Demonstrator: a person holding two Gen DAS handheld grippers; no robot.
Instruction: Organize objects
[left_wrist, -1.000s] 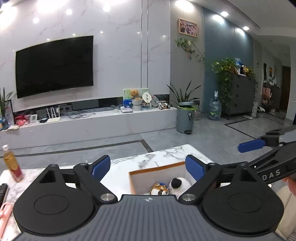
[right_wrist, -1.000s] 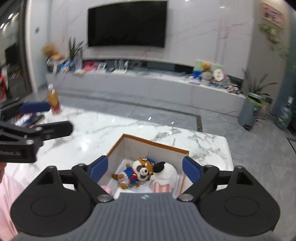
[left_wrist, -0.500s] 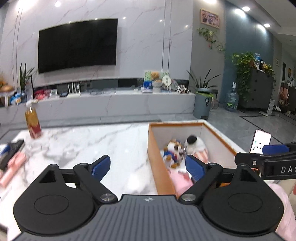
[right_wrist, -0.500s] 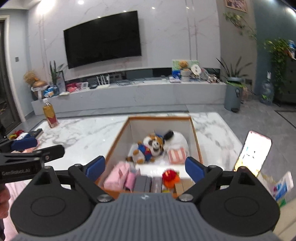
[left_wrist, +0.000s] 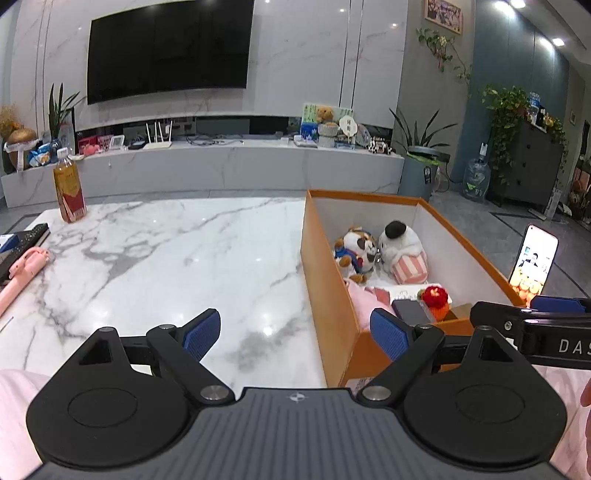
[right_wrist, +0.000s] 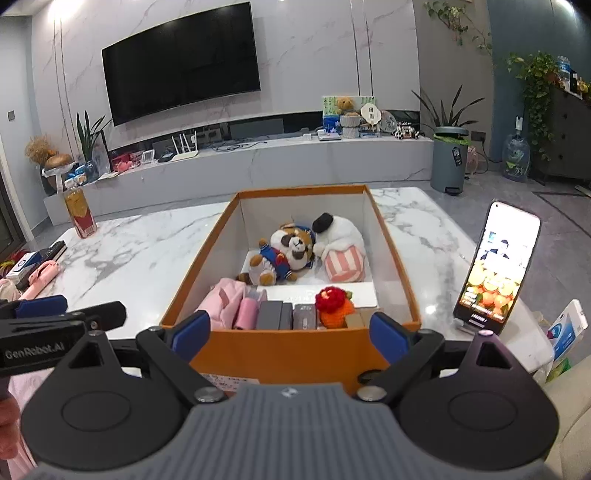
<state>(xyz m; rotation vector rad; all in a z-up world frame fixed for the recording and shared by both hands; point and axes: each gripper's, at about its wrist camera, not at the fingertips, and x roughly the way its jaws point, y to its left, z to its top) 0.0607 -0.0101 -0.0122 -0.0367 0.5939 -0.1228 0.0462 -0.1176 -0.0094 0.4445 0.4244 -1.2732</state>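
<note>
An orange box (right_wrist: 295, 352) stands on the marble table (right_wrist: 147, 254). In it lie a raccoon plush (right_wrist: 286, 254), a white plush (right_wrist: 341, 240), pink items (right_wrist: 229, 304), small dark boxes (right_wrist: 275, 314) and a red knitted toy (right_wrist: 332, 304). My right gripper (right_wrist: 291, 332) is open and empty, just in front of the box's near wall. My left gripper (left_wrist: 295, 334) is open and empty, over the table at the box's (left_wrist: 332, 295) left near corner. Each gripper shows at the edge of the other's view.
A lit phone (right_wrist: 496, 269) leans on a stand right of the box. A drink bottle (left_wrist: 69, 192) stands far left. A pink stick (left_wrist: 22, 273) and a remote (left_wrist: 26, 240) lie at the left edge. Small packets (right_wrist: 567, 328) lie at the right.
Both views have tilted down and pulled back toward me, so more of the box's near wall and contents show. Both grippers stay open and empty.
</note>
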